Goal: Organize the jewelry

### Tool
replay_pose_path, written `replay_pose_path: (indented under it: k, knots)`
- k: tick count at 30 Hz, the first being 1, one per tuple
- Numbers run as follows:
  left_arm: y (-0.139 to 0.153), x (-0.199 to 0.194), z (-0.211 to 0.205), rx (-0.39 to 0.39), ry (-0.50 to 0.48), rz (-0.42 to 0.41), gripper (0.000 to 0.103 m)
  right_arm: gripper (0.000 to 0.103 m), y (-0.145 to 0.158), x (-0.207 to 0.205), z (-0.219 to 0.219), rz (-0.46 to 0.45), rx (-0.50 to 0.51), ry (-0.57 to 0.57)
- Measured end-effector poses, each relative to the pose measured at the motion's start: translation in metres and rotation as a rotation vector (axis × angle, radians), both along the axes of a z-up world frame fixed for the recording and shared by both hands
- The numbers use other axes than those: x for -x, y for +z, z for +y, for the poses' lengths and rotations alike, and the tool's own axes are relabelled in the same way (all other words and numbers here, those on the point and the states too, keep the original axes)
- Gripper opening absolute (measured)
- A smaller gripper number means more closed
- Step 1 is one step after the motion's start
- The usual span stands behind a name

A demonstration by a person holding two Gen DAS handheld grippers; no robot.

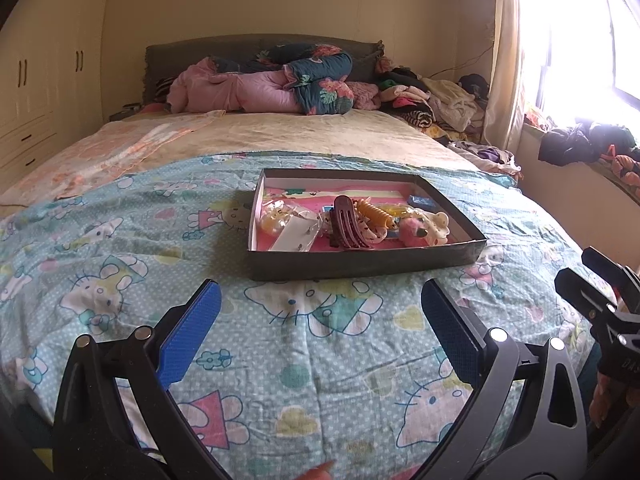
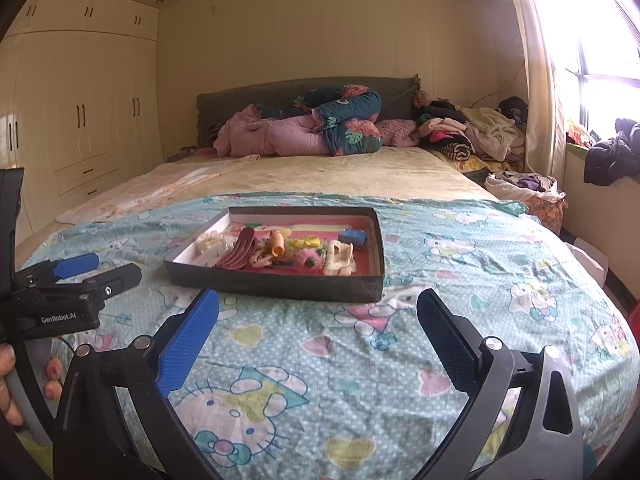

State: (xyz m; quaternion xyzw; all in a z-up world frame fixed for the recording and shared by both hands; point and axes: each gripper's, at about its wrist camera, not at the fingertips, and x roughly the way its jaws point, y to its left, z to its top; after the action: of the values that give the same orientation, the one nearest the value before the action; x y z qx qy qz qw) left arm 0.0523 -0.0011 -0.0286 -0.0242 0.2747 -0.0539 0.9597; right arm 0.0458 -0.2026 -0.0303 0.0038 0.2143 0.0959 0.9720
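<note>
Both jaws of my left gripper [image 1: 320, 322] stood wide apart and held nothing, their blue pads hanging over the cartoon-cat bedspread [image 1: 120, 264] at the foot of the bed. Straight ahead of them, well apart from the pads, the shallow dark box [image 1: 360, 266] lay flat on that bedspread. Inside it I saw a maroon claw clip [image 1: 347, 224] near the middle, an orange clip [image 1: 374, 214] just behind it, a pink fluffy piece [image 1: 412, 232] to the right, a small blue item [image 1: 423, 202] by the far right wall, and clear packets [image 1: 288, 220] at the left. My right gripper [image 1: 592, 280] showed at the right edge of this view. From the right wrist, that gripper [image 2: 318, 322] was likewise spread wide and empty above the bedspread [image 2: 480, 280], with the box [image 2: 280, 282] ahead and a little to the left. The maroon clip [image 2: 240, 256] and the pink fluffy piece [image 2: 310, 260] lay among the heap there. My left gripper [image 2: 100, 268] appeared at the left edge, a hand [image 2: 8, 376] gripping its handle.
</note>
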Motion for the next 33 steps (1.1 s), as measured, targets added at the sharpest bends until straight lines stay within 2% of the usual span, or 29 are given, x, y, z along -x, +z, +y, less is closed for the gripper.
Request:
replay_pose_path:
  k: [2, 12, 33]
  knots:
    - [-0.002, 0.001, -0.001, 0.0, 0.0, 0.0, 0.092, 0.097, -0.002, 0.002, 0.001, 0.0, 0.007, 0.0]
    - [-0.002, 0.008, 0.0, -0.004, 0.019, -0.033, 0.092, 0.097, 0.003, 0.017, -0.002, -0.117, 0.006, -0.024]
    - [0.002, 0.01, -0.001, -0.011, 0.029, -0.05, 0.092, 0.097, 0.002, 0.018, 0.003, -0.106, 0.004, -0.013]
